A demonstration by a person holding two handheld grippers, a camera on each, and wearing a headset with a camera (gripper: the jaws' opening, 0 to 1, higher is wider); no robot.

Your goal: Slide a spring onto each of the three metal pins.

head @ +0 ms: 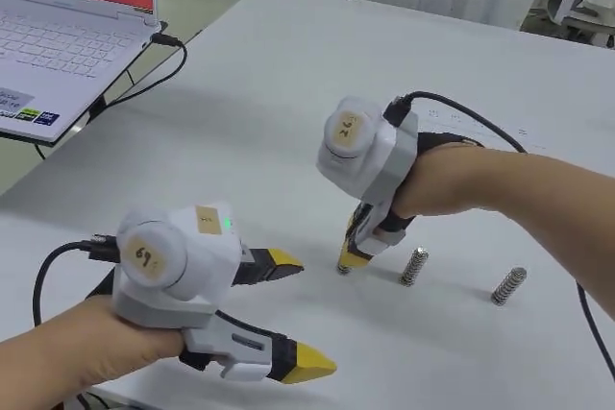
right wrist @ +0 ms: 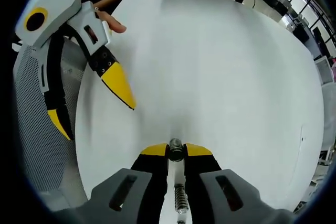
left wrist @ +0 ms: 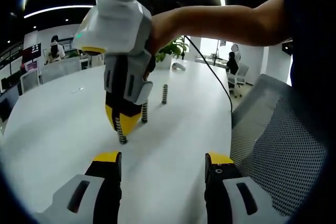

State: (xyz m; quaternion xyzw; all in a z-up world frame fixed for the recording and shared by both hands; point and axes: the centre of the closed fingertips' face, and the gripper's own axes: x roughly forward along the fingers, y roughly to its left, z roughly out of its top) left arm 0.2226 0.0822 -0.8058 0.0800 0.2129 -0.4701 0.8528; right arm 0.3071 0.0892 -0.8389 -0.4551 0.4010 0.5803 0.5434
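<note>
My right tongs (head: 346,261) point down and pinch a spring (right wrist: 176,150), its lower end on the white table (head: 288,93). A second spring (head: 414,266) stands just beside that pinched spring, with a third spring (head: 508,285) further out on the same side. My left tongs (head: 307,312) hover spread wide near the pinched spring, on its opposite side.

Three grey coil springs stand on end in a row; the gripped spring (left wrist: 122,132) is upright, pinched between the tips of the right gripper (right wrist: 176,153); the middle spring (head: 414,266) stands near it; the far spring (head: 509,285) (leaning slightly) is farther from it, beyond the middle one.
</note>
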